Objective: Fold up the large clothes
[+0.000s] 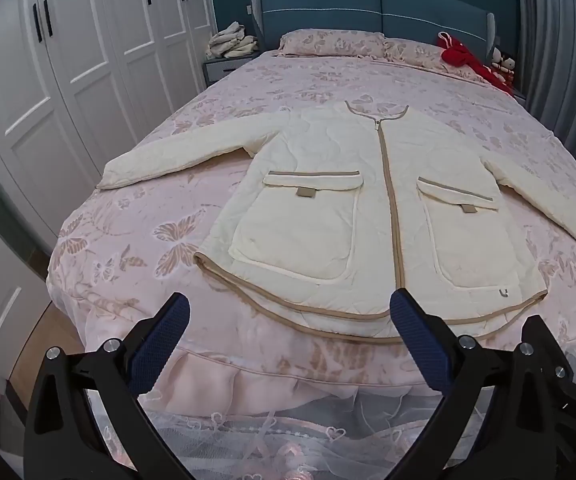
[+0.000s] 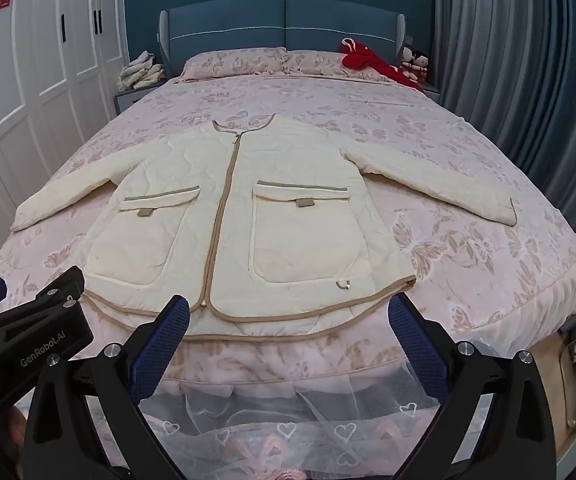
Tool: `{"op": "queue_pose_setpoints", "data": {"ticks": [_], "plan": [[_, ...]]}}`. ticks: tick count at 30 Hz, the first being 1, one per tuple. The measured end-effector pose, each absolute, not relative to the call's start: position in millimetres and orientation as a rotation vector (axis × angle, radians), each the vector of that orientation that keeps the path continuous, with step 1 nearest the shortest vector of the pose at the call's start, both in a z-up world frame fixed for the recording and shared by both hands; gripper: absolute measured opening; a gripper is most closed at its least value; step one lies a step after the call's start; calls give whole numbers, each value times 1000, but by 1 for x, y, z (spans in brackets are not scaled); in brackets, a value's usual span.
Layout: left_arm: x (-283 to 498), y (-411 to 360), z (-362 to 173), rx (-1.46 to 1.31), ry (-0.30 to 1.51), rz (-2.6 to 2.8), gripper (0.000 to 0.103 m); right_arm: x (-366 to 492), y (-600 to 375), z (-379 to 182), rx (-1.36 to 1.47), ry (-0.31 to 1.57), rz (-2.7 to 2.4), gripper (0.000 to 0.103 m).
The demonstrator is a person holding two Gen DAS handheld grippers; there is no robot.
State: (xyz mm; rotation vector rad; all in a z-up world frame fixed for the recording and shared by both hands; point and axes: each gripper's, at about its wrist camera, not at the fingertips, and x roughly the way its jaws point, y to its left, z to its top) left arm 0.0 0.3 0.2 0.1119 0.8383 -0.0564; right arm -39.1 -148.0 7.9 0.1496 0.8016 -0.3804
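a cream quilted jacket [image 1: 372, 208] lies flat and zipped on the pink floral bedspread [image 1: 136, 240], sleeves spread out, hem toward the foot of the bed. the left gripper [image 1: 290, 316] and right gripper [image 2: 288, 316] hover at the hem, both spread wide, holding nothing.
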Motion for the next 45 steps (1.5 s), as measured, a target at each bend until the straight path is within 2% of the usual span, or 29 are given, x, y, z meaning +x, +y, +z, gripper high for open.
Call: {"op": "queue_pose_setpoints", "data": {"ticks": [45], "plan": [[-5,1,9,132,810,-40,98,-44,-146,13,143,788,-396,98]]}}
